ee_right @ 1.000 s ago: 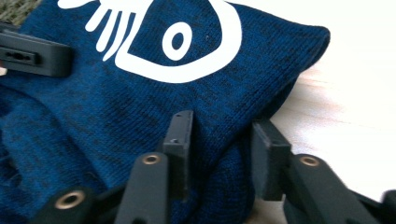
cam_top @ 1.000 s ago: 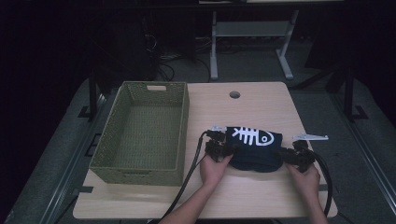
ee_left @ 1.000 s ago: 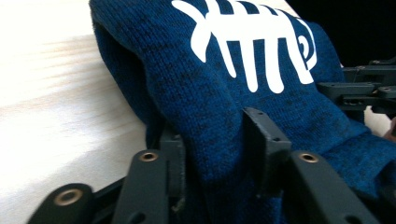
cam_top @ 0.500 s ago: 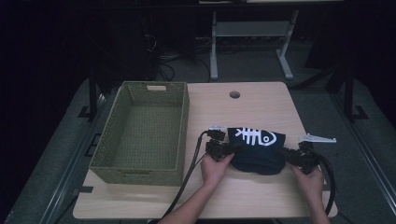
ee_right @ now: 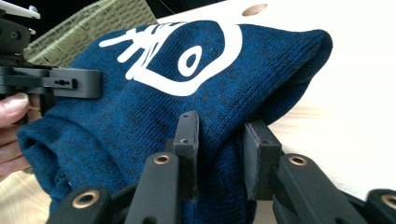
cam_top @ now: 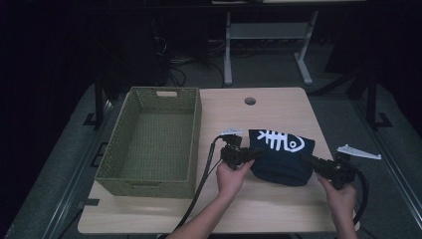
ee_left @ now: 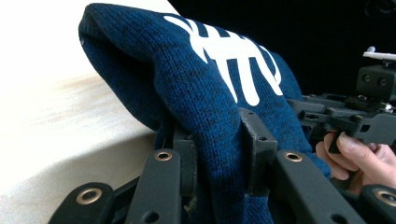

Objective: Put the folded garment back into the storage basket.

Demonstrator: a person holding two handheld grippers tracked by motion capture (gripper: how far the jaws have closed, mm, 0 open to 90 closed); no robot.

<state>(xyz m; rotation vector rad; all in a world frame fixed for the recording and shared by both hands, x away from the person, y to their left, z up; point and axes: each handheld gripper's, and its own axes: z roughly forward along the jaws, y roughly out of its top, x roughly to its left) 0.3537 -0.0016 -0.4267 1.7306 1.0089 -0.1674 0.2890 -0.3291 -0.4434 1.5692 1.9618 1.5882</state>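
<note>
A folded dark blue knit sweater (cam_top: 281, 155) with a white fish-skeleton print lies on the wooden table (cam_top: 268, 209), right of centre. My left gripper (cam_top: 255, 154) is shut on the sweater's left edge; the knit (ee_left: 205, 84) is bunched between its jaws. My right gripper (cam_top: 307, 162) is shut on the sweater's right edge, with the blue cloth (ee_right: 154, 98) pinched between its pads. In the right gripper view the left gripper (ee_right: 51, 83) reaches in from the far side of the sweater.
A green woven basket (cam_top: 152, 139) stands empty on the left half of the table. A round cable hole (cam_top: 250, 101) sits near the far edge. Black cables trail off the front edge. Dark floor and a desk frame lie beyond.
Both grippers have stayed on the sweater's two sides, and the right hand has shifted slightly outward. The sweater has barely moved.
</note>
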